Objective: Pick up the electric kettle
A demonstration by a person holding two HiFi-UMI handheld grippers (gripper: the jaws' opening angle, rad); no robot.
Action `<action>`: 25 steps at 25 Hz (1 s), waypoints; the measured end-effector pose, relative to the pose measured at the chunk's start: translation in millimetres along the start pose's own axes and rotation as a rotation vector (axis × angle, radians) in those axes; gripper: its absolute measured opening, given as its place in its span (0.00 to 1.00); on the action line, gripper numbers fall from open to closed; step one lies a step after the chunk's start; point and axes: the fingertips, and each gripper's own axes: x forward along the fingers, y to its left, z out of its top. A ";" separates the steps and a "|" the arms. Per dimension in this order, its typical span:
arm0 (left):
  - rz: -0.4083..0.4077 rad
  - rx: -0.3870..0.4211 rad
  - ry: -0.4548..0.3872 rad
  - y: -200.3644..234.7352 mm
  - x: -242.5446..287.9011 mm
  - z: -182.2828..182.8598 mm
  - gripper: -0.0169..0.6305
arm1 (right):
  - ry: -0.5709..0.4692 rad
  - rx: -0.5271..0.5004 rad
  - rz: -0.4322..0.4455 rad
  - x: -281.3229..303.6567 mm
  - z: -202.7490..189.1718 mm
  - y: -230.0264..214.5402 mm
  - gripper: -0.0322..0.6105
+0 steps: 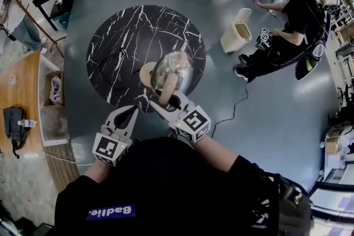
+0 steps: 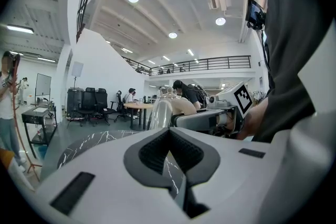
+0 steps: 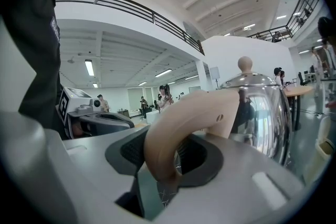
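The electric kettle [image 1: 172, 70] is shiny steel with a beige handle [image 1: 167, 88] and a beige lid knob. It hangs over the round black marble table [image 1: 119, 41], off its beige round base [image 1: 147, 73], which shows just to its left. My right gripper [image 1: 168, 99] is shut on the handle. In the right gripper view the handle [image 3: 178, 123] curves down between the pads, with the kettle body [image 3: 262, 113] beyond. My left gripper [image 1: 126, 114] stands open and empty to the left, near the table's edge. The left gripper view shows the kettle [image 2: 160, 113] ahead.
A white bin [image 1: 238, 30] stands on the floor to the right of the table, with a seated person [image 1: 287, 25] beyond it. A cable [image 1: 235, 105] trails across the floor. A wooden counter [image 1: 19, 102] and a box [image 1: 55, 91] lie at the left.
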 end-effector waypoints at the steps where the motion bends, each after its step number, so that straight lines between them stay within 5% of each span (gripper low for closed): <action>1: -0.004 0.001 0.003 -0.8 0.2 -0.5 0.04 | -0.002 0.000 -0.001 -0.2 -0.8 -0.1 0.27; 25: 0.024 0.010 0.019 8.7 -2.3 3.7 0.04 | -0.005 -0.024 -0.004 4.3 5.9 1.8 0.27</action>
